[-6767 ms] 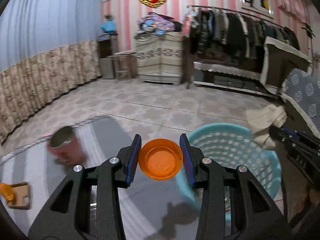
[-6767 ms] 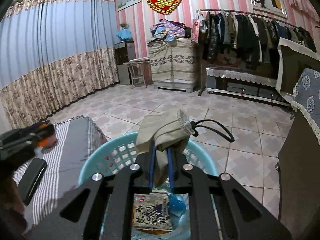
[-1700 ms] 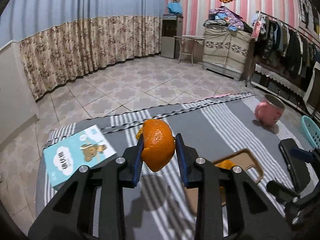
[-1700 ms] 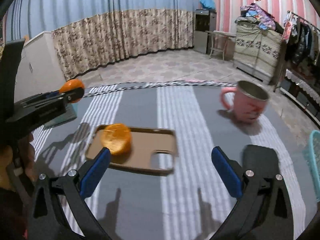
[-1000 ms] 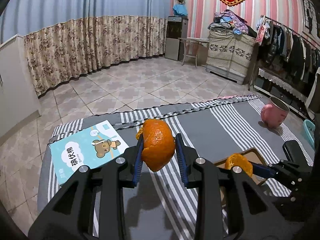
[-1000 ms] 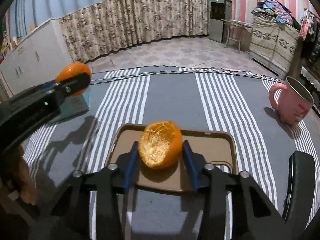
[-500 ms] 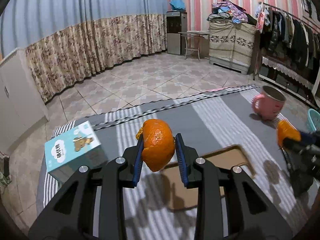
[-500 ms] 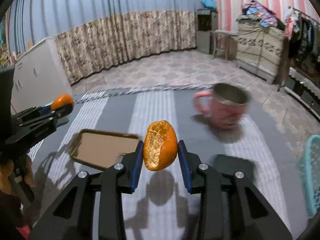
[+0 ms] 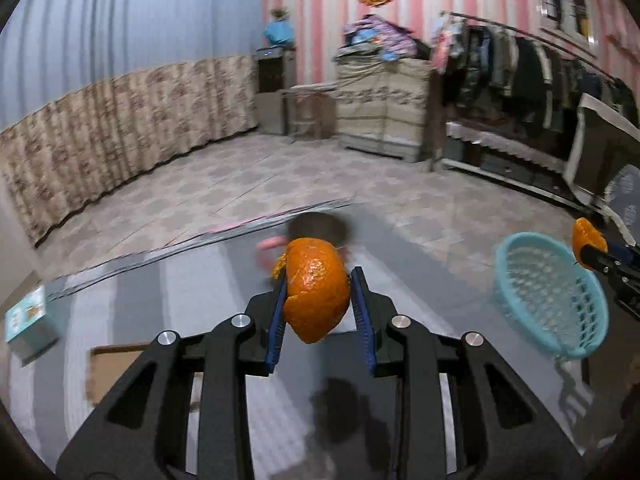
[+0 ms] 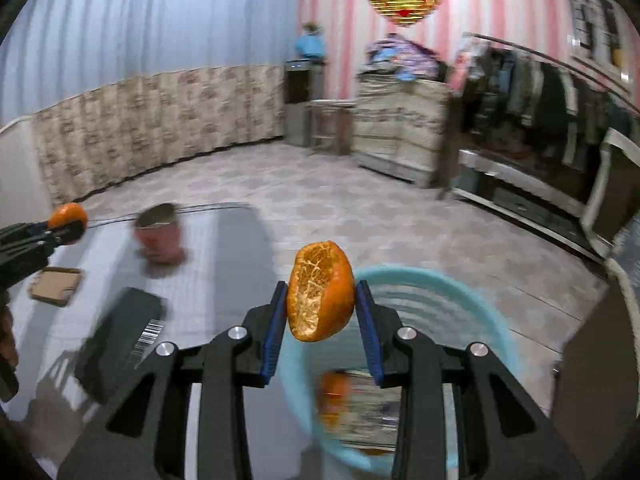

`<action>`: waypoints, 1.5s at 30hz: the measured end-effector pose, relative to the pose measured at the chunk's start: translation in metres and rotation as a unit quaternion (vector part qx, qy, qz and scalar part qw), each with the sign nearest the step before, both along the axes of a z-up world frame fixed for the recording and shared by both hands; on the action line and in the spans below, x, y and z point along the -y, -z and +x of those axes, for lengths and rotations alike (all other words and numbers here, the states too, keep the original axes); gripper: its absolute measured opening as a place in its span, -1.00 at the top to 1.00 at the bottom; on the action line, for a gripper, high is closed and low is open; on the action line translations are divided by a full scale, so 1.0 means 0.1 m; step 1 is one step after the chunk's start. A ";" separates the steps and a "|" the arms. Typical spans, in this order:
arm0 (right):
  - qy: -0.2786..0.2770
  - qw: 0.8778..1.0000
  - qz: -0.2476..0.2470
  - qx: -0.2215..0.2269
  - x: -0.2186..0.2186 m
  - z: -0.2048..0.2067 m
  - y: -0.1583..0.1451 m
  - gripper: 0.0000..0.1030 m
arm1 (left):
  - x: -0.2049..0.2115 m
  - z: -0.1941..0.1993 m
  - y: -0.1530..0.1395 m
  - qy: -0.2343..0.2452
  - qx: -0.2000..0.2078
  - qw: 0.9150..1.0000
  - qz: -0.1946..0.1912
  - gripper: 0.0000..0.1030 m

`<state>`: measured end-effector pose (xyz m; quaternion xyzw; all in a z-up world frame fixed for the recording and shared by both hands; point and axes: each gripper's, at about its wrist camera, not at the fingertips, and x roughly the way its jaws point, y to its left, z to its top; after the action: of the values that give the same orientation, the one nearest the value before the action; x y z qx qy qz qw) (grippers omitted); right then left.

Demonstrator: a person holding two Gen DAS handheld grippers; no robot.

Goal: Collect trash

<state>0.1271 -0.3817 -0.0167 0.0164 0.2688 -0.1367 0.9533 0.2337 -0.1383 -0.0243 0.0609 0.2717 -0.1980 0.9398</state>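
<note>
My left gripper (image 9: 318, 298) is shut on an orange peel (image 9: 316, 288) and holds it above the striped table, left of the light blue basket (image 9: 552, 296). My right gripper (image 10: 321, 300) is shut on a second orange peel (image 10: 320, 290), white pith facing me, held over the near rim of the basket (image 10: 460, 312). The basket holds an orange item (image 10: 334, 398) and a printed wrapper. Each gripper shows in the other view: the right one (image 9: 590, 246) by the basket, the left one (image 10: 66, 218) at far left.
A pink mug (image 10: 158, 236) stands on the grey striped tablecloth (image 9: 192, 280). A brown tray (image 10: 56, 286), a black box with a barcode (image 10: 120, 336) and a blue box (image 9: 26, 328) lie on the table. A clothes rack (image 9: 540, 80) stands beyond.
Both grippers have swung right from the tray toward the basket, each still holding its peel. The right one now hangs over the basket; the mug has slid left in view.
</note>
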 end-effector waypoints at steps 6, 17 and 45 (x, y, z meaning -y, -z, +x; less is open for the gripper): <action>0.061 0.998 0.022 0.016 0.78 -0.22 0.16 0.33 | 0.94 -0.22 0.16 0.063 -0.017 0.998 -0.001 0.43; 0.113 0.990 0.077 0.020 1.47 -0.36 0.57 0.33 | 2.17 -0.46 0.42 0.147 -0.035 0.988 0.019 0.38; 0.067 0.994 0.048 0.069 0.93 -0.39 0.45 -0.91 | 1.09 -0.64 -0.02 0.005 0.047 0.999 0.003 -0.89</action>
<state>0.0878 -0.4749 -0.0617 0.0897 0.2069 -0.1862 0.9563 0.1701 -0.2477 -0.0220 0.0745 0.2274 -0.1983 0.9505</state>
